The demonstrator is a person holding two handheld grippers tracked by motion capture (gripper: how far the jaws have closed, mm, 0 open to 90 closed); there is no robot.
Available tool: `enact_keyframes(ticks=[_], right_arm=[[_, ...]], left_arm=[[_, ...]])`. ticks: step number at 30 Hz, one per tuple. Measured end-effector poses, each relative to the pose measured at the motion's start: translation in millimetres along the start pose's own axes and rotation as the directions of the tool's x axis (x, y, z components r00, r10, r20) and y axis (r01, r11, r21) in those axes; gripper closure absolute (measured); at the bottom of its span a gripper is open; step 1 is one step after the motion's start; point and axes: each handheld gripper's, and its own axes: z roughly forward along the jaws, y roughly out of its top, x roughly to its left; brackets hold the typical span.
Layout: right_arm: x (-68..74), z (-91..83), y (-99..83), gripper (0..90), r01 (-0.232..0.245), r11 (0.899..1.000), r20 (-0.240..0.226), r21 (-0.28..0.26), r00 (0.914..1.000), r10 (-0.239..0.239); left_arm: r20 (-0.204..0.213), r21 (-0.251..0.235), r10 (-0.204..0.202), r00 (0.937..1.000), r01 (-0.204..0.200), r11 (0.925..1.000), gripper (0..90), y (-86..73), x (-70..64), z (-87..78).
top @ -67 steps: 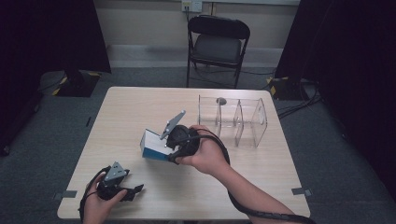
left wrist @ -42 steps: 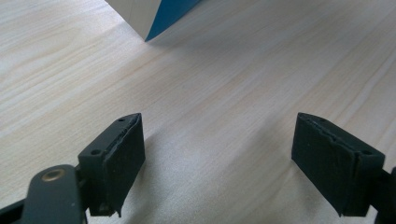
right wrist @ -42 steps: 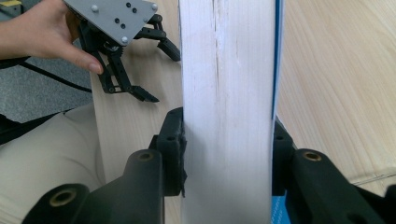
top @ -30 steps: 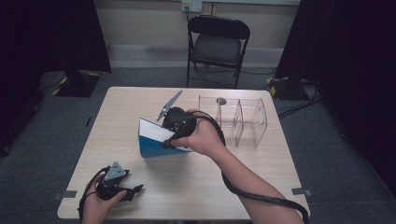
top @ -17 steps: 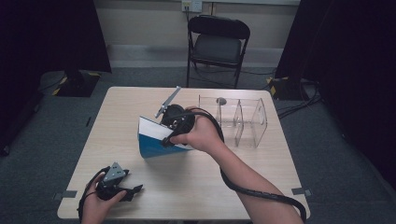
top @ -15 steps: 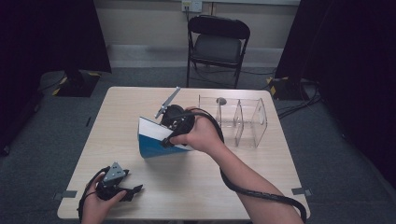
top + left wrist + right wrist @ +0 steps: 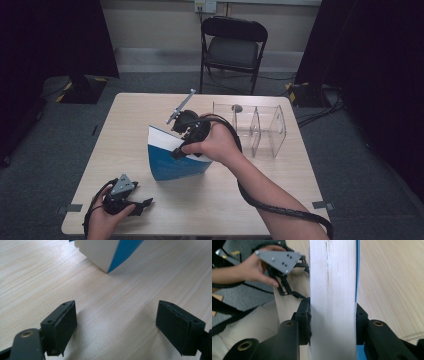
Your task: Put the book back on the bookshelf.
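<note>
Book [image 7: 176,161] stands on its lower edge near the middle of the surface [image 7: 130,115], blue cover toward you, leaning a little, with your right tool [image 7: 186,146] pinching its upper edge. In the right gripper view the white page block [image 7: 333,290] sits squarely between the two black jaws, which press on it from both sides, so the hold looks sound. To do this step well, keep the clamp firm and the jaws level with the top edge; if you tilt the wrist, the pages may fan or the book may pivot about its bottom corner. Lift or turn it slowly, and let the lower edge stay on the wood until you are sure of the balance.

Your left tool [image 7: 131,203] rests at the near left corner of the surface, jaws spread wide with nothing between them; in the left gripper view the book's lower corner [image 7: 108,268] lies ahead of it, apart from both pads. It is free to come in and steady the cover if the book starts to tip.

For room: the clear divided rack [image 7: 252,127] stands just to the right of your right hand, near the far right edge, so a swing that way is tight and the trailing cable [image 7: 280,210] could catch. Open wood lies to the left and behind the book, and in front between the two tools. A folding chair [image 7: 232,47] stands beyond the far edge, well apart
</note>
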Motion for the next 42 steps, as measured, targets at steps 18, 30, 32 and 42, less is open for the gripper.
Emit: enact_keyframes(ticks=[18,30,32,42], right_arm=[[-14.9,4.4,0.9,58.4,0.028,0.995,0.01,-0.091,0.9996,-0.028],[-19.0,7.0,2.9,56.8,0.075,0.991,0.031,-0.113,0.9969,-0.072],[-19.6,7.6,3.7,57.0,0.086,0.99,0.022,-0.112,0.9962,-0.084],[-21.9,8.7,6.8,53.3,0.118,0.986,0.053,-0.119,0.9923,-0.112]], left_arm=[[0.002,-0.009,0.003,1.0,-0.003,1.0,16.5,-1.2,-0.1,-0.3],[0.004,-0.01,0.0,1.0,0.0,1.0,16.5,-1.5,0.4,-0.8],[0.003,-0.009,0.001,1.0,-0.001,1.0,16.4,-1.7,0.3,-1.0],[0.007,-0.009,-0.002,1.0,0.002,1.0,16.2,-1.8,0.1,-0.9]])
